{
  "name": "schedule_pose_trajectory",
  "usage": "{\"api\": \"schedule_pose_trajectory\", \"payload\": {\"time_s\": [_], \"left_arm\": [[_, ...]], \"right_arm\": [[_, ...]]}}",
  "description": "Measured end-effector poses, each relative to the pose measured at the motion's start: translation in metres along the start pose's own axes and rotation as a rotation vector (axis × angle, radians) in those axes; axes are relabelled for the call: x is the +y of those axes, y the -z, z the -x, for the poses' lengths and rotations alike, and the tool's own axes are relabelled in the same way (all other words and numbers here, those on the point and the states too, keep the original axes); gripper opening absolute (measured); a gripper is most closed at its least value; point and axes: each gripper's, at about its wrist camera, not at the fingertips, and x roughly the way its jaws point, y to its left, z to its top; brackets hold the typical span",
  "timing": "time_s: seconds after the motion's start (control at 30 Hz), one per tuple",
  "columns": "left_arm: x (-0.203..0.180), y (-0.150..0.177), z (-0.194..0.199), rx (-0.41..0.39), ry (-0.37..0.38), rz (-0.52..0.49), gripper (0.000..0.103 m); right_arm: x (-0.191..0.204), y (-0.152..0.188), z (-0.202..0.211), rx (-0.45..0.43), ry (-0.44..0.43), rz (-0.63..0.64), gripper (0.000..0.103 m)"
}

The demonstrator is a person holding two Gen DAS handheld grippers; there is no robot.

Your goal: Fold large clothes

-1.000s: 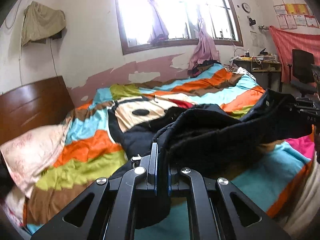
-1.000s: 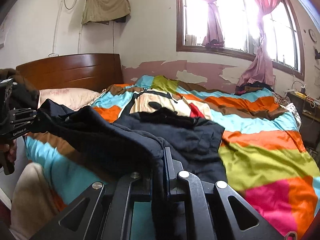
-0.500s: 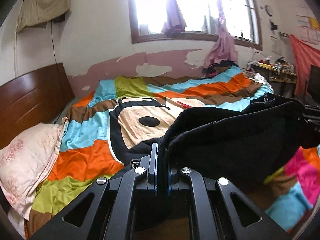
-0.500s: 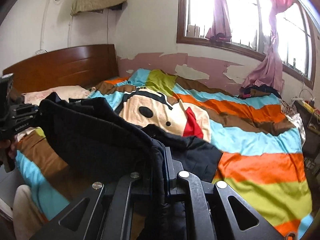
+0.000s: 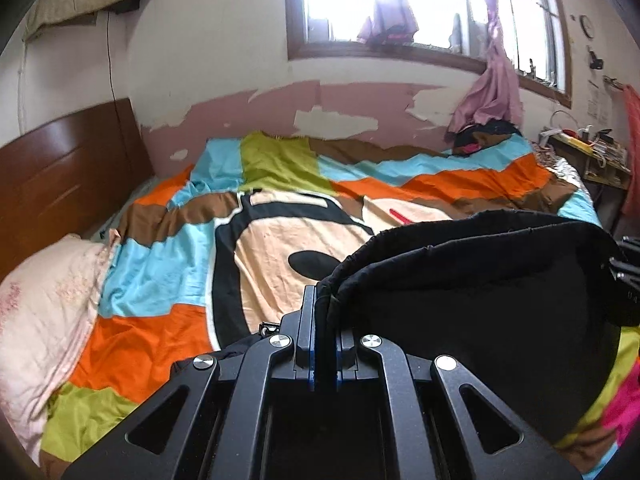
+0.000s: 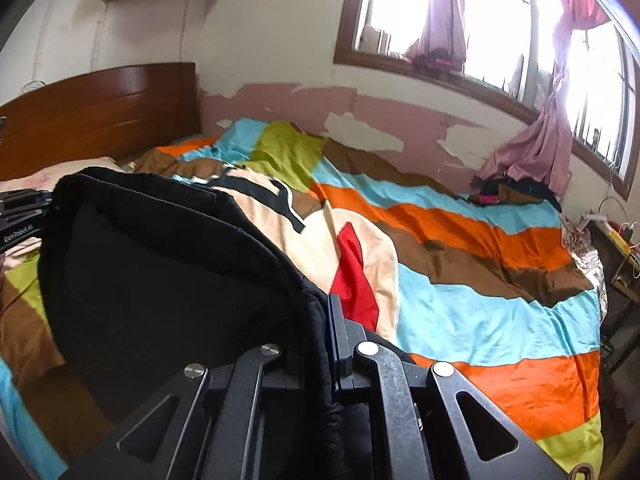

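Two black grippers fill the bottom of their own views, each clenched on an edge of one black garment point(image 5: 480, 280). At the lower centre of the left wrist view, the left gripper point(image 5: 325, 320) pinches the cloth between its fingers, and the fabric stretches to the right edge of the frame, where part of the other gripper shows. In the right wrist view, the right gripper point(image 6: 326, 328) grips the opposite edge at lower centre, and the garment spans toward the left edge, held up above the bed. Beyond it lies a bedspread point(image 6: 480, 264) of orange, blue, brown and green stripes with a cartoon face. A pale pillow point(image 5: 44, 312) sits at the left of the left wrist view, with a wooden headboard point(image 5: 68, 172) behind it. Farthest back, a peeling pink wall meets a bright window point(image 6: 460, 12) with pink curtains at the upper right.
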Motion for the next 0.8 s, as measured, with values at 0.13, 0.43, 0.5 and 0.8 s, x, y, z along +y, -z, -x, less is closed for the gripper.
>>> {"api": "schedule_pose_trajectory", "payload": {"time_s": [0.13,0.43,0.5,0.8], "left_arm": [[0.002,-0.003,-0.039,0.047,-0.008,0.036,0.005],[0.003,0.010,-0.093,0.120,-0.028,0.071,0.005],[0.002,0.010,-0.101,0.129,-0.026,0.074,0.005],[0.012,0.012,-0.110,0.184,0.029,0.191,0.006]], "right_arm": [[-0.007,0.001,-0.041,0.040,0.010,-0.010,0.009],[-0.015,0.015,-0.102,0.091,0.009,-0.031,0.009],[-0.018,0.018,-0.109,0.098,0.006,-0.037,0.009],[-0.024,0.025,-0.124,0.119,-0.019,-0.081,0.014]]}}
